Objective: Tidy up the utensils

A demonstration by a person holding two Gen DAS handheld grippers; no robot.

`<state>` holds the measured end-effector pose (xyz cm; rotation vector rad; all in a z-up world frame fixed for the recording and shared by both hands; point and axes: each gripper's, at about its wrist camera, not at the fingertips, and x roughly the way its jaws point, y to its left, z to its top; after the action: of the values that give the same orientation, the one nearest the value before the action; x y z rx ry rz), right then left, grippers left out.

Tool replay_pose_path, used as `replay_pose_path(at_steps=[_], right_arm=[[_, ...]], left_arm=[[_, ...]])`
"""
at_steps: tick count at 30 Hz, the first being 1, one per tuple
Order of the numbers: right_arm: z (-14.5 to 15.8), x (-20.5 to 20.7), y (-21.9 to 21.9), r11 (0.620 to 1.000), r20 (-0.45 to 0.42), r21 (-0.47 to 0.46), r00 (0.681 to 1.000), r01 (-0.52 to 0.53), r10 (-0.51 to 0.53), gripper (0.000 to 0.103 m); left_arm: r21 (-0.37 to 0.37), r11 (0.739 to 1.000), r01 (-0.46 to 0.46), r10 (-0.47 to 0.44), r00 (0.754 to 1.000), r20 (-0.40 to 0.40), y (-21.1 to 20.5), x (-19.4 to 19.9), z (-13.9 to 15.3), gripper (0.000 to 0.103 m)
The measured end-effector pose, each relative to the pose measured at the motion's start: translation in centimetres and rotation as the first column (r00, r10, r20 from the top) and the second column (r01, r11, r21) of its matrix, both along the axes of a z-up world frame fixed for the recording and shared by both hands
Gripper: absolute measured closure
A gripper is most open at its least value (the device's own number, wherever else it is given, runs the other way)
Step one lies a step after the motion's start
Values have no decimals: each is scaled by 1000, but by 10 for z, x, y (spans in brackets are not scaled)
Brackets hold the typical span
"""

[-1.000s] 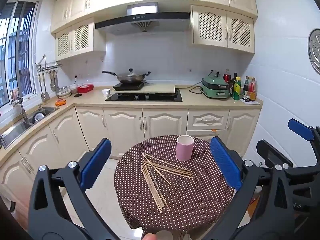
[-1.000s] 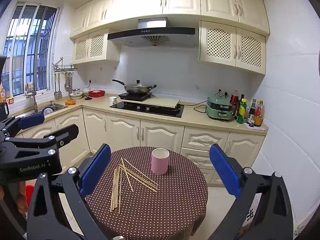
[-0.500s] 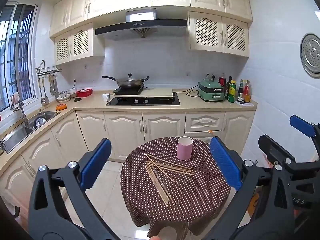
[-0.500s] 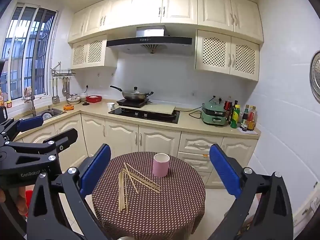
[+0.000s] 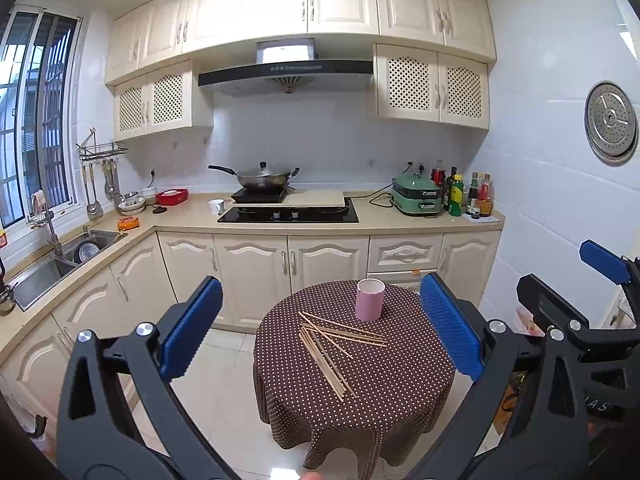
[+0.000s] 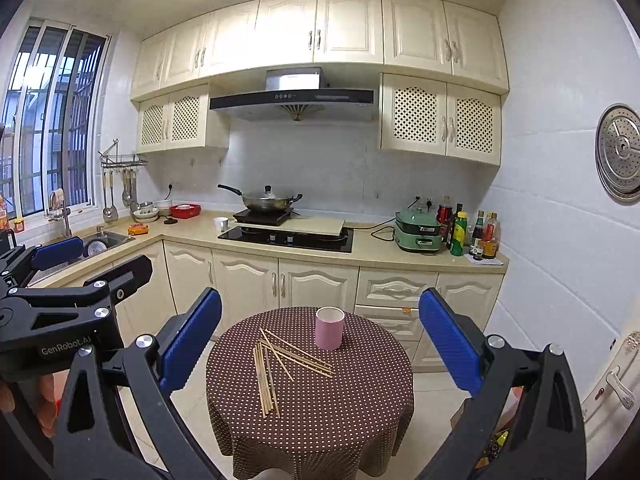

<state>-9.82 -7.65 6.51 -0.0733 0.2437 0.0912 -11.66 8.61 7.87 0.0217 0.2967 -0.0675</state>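
Looking through the left wrist view, the left gripper (image 5: 320, 330) has its jaws wide apart, with nothing between them. Its blue pads (image 5: 191, 326) frame a small round tabletop (image 5: 400, 384) covered by a brown cloth with white dots. Thin pale wooden chopsticks (image 5: 334, 344) lie loose on the cloth. Some sit side by side in a bunch that points toward the camera, and others lie across them in a messy fan. A pink cup (image 5: 370, 299) stands upright near the far edge of the tabletop, just past the sticks and a bit to the right. The right gripper (image 5: 592, 292) shows at the right edge, held up in the air away from the tabletop.

From the right wrist view, the right gripper (image 6: 320, 334) also has its jaws spread wide and holds nothing. The chopsticks (image 6: 282, 364) lie on the left half of the dotted tabletop (image 6: 340, 408). The pink cup (image 6: 329, 327) stands behind them, and it looks open at the top, though its inside is hard to see from here. The left gripper (image 6: 72, 276) hangs at the left edge, off to the side of the tabletop.
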Motion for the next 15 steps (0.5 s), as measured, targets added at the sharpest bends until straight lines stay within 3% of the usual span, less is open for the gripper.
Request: replay_pose_path(at_steps=[15], right_arm=[[-7, -21, 13, 1000, 21, 2, 1000, 22, -22, 8]], left_arm=[[0, 1000, 15, -15, 999, 35, 16, -19, -2, 6]])
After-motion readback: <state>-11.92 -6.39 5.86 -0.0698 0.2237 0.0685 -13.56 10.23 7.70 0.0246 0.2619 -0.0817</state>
